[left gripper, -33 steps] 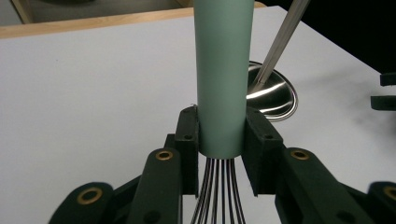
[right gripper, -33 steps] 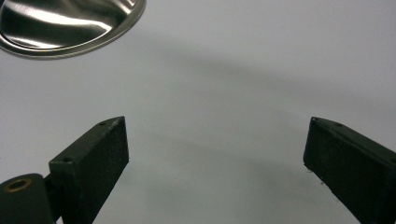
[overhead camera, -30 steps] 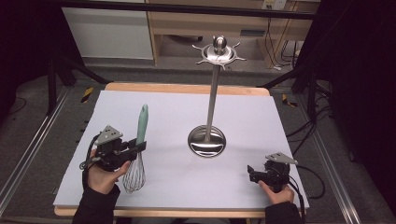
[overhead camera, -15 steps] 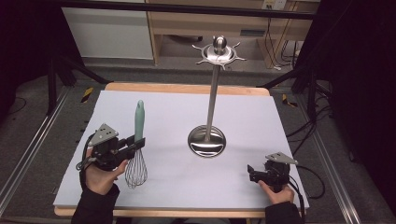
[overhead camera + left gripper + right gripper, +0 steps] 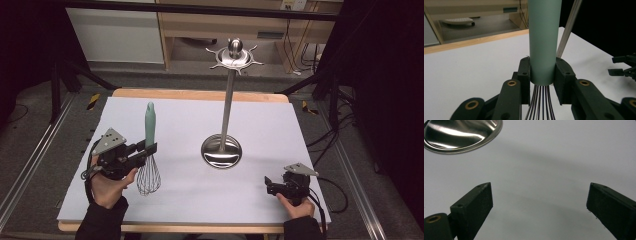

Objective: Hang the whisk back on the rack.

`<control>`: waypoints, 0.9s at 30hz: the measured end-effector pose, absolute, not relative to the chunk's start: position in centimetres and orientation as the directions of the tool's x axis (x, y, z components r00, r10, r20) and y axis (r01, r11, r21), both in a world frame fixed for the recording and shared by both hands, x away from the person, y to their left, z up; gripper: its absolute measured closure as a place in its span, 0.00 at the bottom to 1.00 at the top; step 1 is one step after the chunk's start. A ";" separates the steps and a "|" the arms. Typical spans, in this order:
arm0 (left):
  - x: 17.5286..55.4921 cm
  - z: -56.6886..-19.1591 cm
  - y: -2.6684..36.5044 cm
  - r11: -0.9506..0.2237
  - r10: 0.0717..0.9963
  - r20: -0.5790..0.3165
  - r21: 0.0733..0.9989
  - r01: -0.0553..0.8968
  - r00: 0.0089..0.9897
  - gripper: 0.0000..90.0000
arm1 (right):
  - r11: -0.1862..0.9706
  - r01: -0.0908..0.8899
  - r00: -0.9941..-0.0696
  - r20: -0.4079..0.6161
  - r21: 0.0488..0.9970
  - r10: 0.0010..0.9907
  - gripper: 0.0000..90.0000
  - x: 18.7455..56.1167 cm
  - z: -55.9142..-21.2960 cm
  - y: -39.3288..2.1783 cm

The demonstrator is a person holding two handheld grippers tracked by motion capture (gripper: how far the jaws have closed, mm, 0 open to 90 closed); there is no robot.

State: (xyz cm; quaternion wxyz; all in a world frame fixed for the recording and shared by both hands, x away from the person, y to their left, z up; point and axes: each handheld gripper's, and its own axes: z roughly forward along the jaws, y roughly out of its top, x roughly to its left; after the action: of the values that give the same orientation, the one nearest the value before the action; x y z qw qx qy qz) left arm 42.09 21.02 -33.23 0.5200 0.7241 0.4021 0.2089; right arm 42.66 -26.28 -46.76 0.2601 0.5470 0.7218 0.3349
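Note:
A whisk [image 5: 149, 150] with a pale green handle [image 5: 544, 37] stands upright over the white table sheet, wires [image 5: 148, 177] down. My left gripper [image 5: 149, 148] is shut on the handle's lower end, just above the wires [image 5: 541, 105]. At the table's middle rises a steel utensil stand [image 5: 221, 151] with a round base and a ring of hooks [image 5: 234, 56] on top. Its pole [image 5: 569, 27] shows behind the handle. Near the front right, my right gripper [image 5: 270, 186] rests open and holds nothing, its jaws wide apart [image 5: 539, 202] over bare sheet. The stand's base [image 5: 461, 135] lies ahead of it.
The white sheet [image 5: 300, 130] covers a wooden table with its edge [image 5: 200, 94] showing at the back. Metal rails run along both sides on the floor. Cables lie on the floor to the right [image 5: 345, 190]. My right gripper [image 5: 624, 67] shows far off in the left gripper view.
The left gripper has turned the whisk from a slight lean to upright and raised it a little. The right gripper has stayed still.

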 end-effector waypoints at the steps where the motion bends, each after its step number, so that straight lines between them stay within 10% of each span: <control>1: 42.1 -33.2 20.9 -0.140 0.798 -0.112 0.921 0.364 0.592 0.76 | 0.179 0.615 -0.267 -0.011 0.768 0.964 0.08 42.7 -46.8 -26.3; 27: 43.5 -30.8 17.9 -0.130 0.755 -0.111 0.941 0.314 0.646 0.76 | 0.180 0.612 -0.266 -0.015 0.770 0.964 0.08 42.7 -46.7 -26.2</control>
State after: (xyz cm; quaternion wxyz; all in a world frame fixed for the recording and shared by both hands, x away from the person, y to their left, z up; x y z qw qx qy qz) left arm 43.50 17.95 -30.82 0.5466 0.7240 0.3692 0.2021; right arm 42.74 -26.20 -46.73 0.2632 0.5457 0.7217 0.3347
